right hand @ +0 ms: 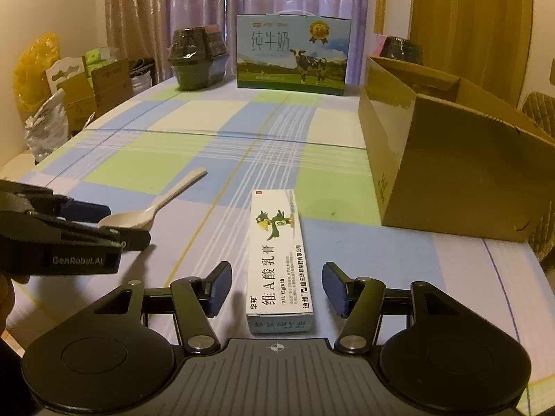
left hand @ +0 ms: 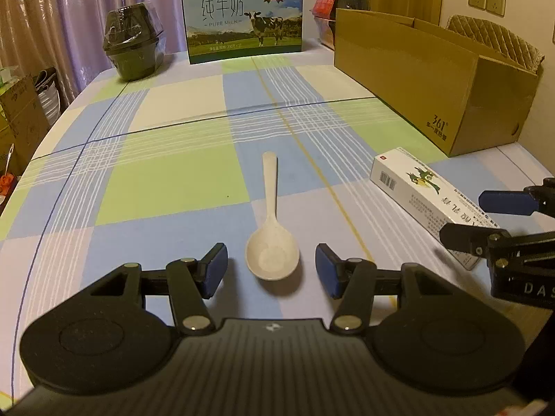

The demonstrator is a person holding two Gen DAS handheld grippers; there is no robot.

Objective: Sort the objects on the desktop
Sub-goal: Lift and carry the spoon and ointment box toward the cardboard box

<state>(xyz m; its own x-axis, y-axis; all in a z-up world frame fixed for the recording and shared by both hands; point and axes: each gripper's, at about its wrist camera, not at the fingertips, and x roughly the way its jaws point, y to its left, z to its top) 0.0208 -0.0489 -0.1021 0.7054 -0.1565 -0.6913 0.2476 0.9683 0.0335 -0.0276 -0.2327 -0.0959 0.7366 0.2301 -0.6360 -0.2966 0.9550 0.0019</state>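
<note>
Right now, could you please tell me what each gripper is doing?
Left gripper: open, jaws flanking the spoon.
Right gripper: open, jaws flanking the ointment box.

Milk carton: "PURE MILK" (badge 3.6); cardboard box: "361°"; left hand-held gripper: "GenRobot.AI".

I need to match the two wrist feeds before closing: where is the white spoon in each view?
Left wrist: the white spoon lies at lower centre, bowl between the open fingers of the left gripper, handle pointing away.
Right wrist: the spoon is at middle left, its bowl partly hidden behind the left gripper.
Shared landmark: the milk carton at the table's far end.
</note>
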